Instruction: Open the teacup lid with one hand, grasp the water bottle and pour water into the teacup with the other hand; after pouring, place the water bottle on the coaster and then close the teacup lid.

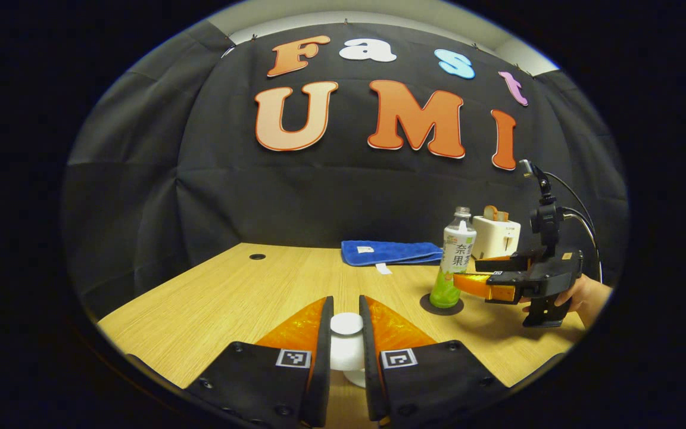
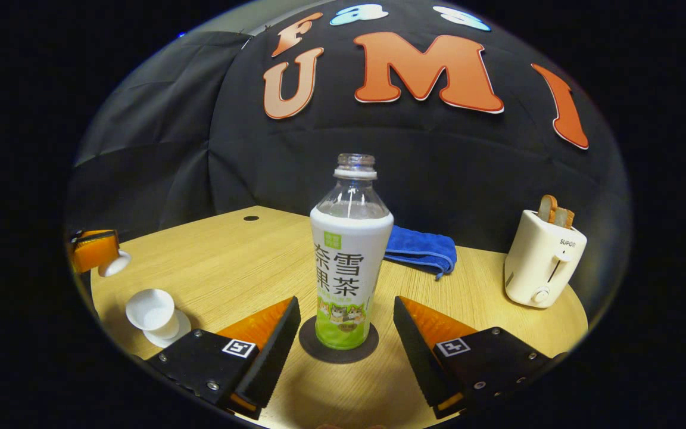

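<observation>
Between its two fingers, the left hand-held gripper (image 1: 346, 325) clamps the teacup lid (image 1: 346, 323). At two o'clock, the right hand-held gripper (image 2: 346, 325) gapes wide either side of the uncapped water bottle (image 2: 350, 262), upright on its coaster (image 2: 313, 348); the toaster (image 2: 542, 262) reads SUPOR.

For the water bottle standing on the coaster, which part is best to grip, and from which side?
Grip the water bottle at its straight labelled body, above the coaster, approaching level from the front as the open right tongs already face it. It stands upright; the neck narrows, so it is probably less secure.
</observation>
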The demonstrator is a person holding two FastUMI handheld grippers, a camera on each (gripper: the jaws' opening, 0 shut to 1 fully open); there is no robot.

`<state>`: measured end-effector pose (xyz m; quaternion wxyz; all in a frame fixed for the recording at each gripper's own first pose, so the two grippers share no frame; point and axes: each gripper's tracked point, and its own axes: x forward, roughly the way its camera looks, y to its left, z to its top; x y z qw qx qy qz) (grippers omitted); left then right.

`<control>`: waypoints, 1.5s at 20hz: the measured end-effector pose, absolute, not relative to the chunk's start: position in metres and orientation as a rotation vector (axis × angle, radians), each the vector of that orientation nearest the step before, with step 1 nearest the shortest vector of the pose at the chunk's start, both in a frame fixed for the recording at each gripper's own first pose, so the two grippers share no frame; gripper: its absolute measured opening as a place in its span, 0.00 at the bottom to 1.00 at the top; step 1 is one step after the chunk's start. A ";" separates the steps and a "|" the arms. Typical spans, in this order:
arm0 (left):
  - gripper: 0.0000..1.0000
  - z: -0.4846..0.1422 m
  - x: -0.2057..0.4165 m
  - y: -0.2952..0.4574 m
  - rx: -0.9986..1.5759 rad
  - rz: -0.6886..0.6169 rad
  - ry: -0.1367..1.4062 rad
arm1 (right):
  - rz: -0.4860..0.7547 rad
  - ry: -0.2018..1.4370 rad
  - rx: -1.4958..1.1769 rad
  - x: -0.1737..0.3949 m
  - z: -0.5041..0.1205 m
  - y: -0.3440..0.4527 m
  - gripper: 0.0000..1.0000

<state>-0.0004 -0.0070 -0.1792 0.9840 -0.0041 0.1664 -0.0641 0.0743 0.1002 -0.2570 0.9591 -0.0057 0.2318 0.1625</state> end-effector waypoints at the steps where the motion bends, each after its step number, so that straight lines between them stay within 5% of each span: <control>1: 0.29 -0.183 0.002 -0.012 -0.013 -0.138 0.337 | 0.319 0.463 -0.010 0.069 -0.252 0.094 0.95; 20: 0.26 -0.243 0.002 -0.048 0.120 -0.199 0.457 | 0.256 0.370 0.036 0.006 -0.213 0.056 0.94; 25: 0.35 -0.239 0.000 -0.045 0.118 -0.197 0.448 | 0.258 0.363 0.007 -0.005 -0.207 0.056 0.95; 30: 0.65 -0.201 0.003 -0.036 0.131 -0.178 0.336 | 0.257 0.328 0.014 -0.013 -0.185 0.058 0.94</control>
